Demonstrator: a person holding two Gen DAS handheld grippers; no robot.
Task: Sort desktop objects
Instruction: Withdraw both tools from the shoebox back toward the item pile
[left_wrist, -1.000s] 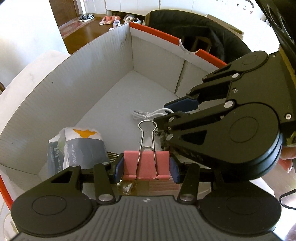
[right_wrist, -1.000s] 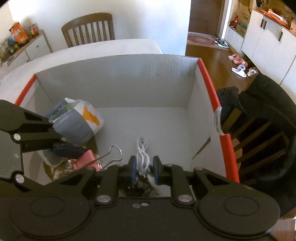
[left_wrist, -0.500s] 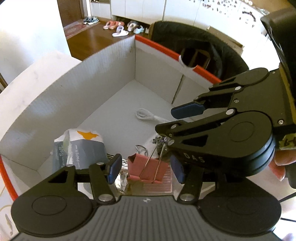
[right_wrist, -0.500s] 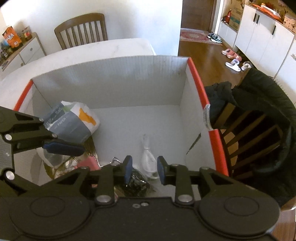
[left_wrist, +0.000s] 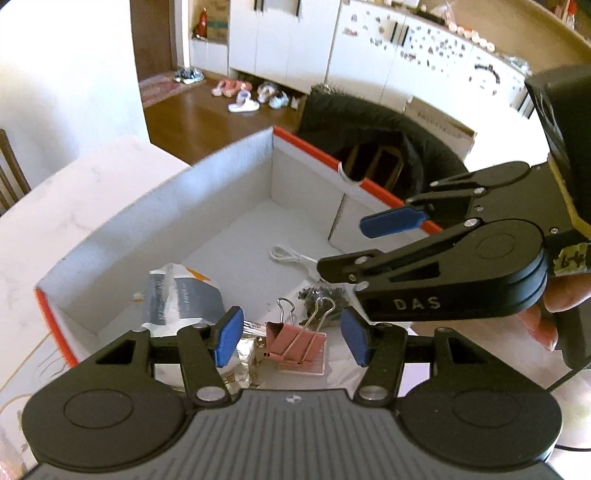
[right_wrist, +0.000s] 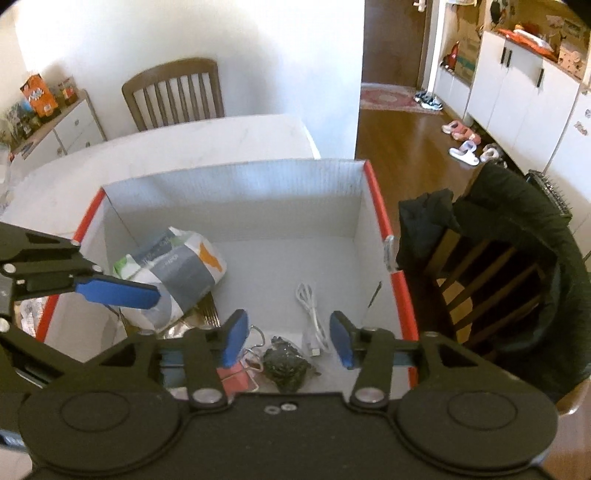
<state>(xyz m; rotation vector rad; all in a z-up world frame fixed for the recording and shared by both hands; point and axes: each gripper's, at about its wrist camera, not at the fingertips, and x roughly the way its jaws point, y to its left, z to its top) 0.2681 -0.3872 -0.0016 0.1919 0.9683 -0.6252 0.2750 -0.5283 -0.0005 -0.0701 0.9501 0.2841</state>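
Pink metal binder clip (left_wrist: 295, 341) lies loose in the near end of the white cardboard box (left_wrist: 207, 192) (red-edged), beneath the spread left gripper (left_wrist: 291, 339); the right gripper (right_wrist: 288, 338) is opening, empty, above a coiled white cable (right_wrist: 312, 314).

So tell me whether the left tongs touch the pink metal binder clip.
Apart. The left wrist view shows the left tongs open, clear gaps beside the pink metal binder clip.
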